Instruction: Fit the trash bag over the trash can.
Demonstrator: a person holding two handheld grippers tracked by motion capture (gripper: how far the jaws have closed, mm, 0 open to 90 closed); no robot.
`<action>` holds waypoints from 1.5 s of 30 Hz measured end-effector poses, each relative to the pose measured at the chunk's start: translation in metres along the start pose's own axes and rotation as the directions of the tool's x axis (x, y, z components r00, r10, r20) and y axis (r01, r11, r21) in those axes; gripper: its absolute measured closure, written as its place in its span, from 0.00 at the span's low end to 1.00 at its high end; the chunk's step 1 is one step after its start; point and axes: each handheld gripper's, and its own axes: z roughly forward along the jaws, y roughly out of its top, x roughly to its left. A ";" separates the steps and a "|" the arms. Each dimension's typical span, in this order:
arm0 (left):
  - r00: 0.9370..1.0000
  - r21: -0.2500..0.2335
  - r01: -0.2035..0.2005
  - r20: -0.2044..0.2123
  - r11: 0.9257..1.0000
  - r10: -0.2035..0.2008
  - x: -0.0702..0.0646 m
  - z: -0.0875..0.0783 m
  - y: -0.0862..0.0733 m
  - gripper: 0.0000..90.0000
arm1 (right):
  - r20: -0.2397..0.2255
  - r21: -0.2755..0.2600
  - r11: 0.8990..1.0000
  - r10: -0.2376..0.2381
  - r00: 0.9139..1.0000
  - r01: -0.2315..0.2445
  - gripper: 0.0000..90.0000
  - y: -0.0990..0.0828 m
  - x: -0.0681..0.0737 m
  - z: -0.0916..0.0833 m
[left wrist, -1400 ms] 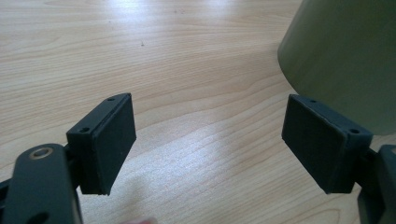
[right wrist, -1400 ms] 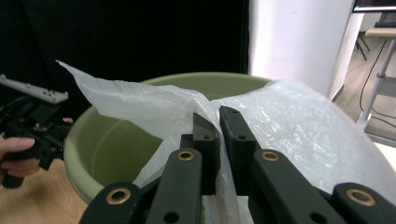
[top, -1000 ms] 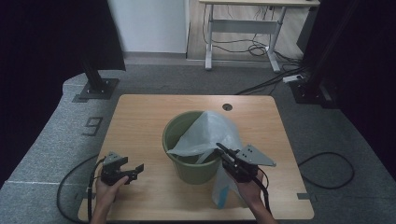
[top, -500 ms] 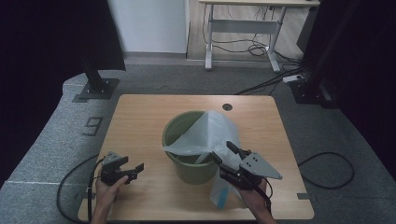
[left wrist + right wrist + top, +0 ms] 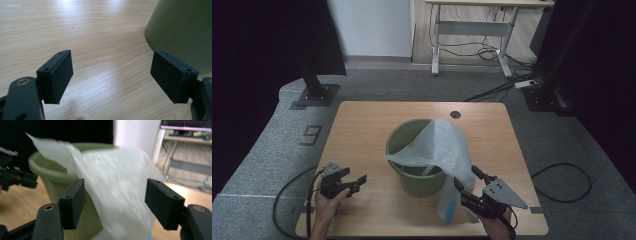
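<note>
Your right gripper [image 5: 468, 184] sits at the table's [image 5: 362, 125] near right corner, jaws spread; they have just been opening, and nothing is pinched between the pads. The clear plastic bag [image 5: 443, 150] drapes over the near-right rim of the green bucket [image 5: 404, 137] at table centre, its loose end hanging just ahead of those jaws. Your left gripper [image 5: 354, 182] rests low at the near left, jaws released and empty, bucket wall just beside it.
</note>
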 end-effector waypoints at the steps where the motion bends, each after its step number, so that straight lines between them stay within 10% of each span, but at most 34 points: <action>1: 1.000 0.002 -0.002 -0.001 1.000 0.002 -0.001 0.000 0.000 0.20 | 0.004 0.007 1.000 0.003 1.000 -0.003 0.34 -0.003 -0.001 -0.001; 15: 0.999 0.011 -0.051 0.007 0.999 0.051 -0.011 -0.003 0.006 0.23 | 0.093 0.107 0.989 0.094 0.991 -0.104 0.34 -0.047 -0.004 0.007; 28: 0.985 -0.069 -0.149 0.074 0.986 0.154 -0.046 -0.034 0.032 0.33 | 0.123 0.088 0.994 0.056 0.991 -0.067 0.93 -0.057 -0.019 0.015; 45: 0.928 -0.196 -0.338 0.096 0.921 0.361 -0.122 -0.063 0.081 0.42 | 0.070 0.018 0.998 0.057 0.996 -0.059 0.98 -0.016 -0.043 0.001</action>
